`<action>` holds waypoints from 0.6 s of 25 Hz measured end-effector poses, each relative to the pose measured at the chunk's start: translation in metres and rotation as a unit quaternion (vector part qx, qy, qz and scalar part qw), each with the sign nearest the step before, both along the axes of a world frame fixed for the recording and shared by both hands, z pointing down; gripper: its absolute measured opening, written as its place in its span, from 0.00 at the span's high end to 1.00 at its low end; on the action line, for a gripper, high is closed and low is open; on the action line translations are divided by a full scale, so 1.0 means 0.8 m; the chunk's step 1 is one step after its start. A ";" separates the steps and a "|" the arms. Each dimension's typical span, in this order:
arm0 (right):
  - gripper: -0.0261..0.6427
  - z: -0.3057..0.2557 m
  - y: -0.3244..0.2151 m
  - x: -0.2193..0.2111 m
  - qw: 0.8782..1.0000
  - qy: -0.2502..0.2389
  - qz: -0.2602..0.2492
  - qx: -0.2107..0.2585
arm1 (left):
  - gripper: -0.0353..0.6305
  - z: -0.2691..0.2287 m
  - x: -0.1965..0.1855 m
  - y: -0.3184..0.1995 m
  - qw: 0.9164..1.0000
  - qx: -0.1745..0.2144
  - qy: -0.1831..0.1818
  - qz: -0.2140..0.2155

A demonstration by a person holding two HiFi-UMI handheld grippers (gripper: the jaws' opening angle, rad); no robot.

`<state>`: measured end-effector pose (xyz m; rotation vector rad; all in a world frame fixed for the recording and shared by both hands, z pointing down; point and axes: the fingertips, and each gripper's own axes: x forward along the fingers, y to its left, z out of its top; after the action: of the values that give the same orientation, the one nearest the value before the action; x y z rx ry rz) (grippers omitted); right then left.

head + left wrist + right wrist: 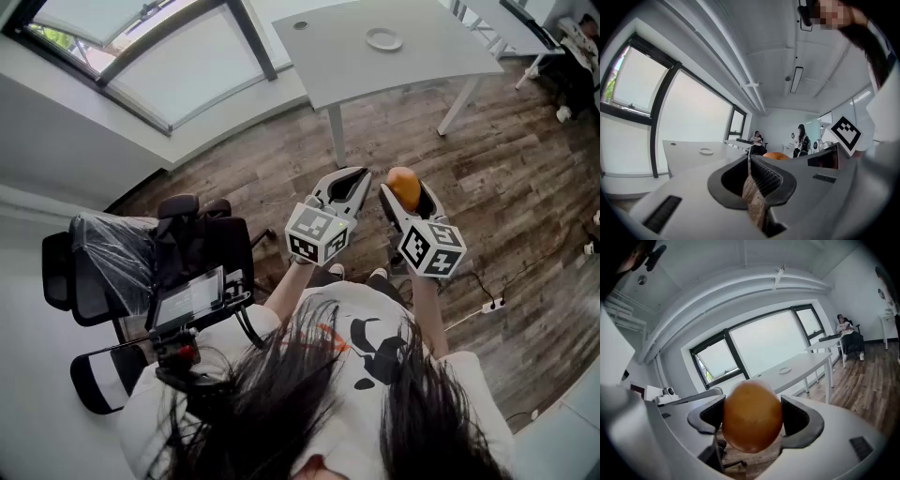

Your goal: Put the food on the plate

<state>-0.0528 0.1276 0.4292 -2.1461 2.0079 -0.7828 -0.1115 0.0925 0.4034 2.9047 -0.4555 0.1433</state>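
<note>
Your right gripper (pixel 406 194) held its jaws grasping the orange food (pixel 751 417); your left gripper (pixel 356 178) kept jaws clenched, empty.

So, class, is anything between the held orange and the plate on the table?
Nothing visible. Only open wooden floor separates the orange from the table, and the plate has nothing on it.

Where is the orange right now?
The orange is gripped between the jaws of the right gripper, just right of centre in the head view, in the air over the wood floor, short of the white table with the plate.
</note>
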 end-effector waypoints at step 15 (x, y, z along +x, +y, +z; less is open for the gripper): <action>0.43 -0.006 0.003 0.004 1.000 0.014 0.000 0.003 | 0.94 -0.007 0.010 0.005 1.000 0.003 0.003 0.006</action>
<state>-0.0498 0.1296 0.4242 -2.1665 2.0211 -0.7489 -0.1039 0.0966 0.3976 2.9124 -0.4393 0.1340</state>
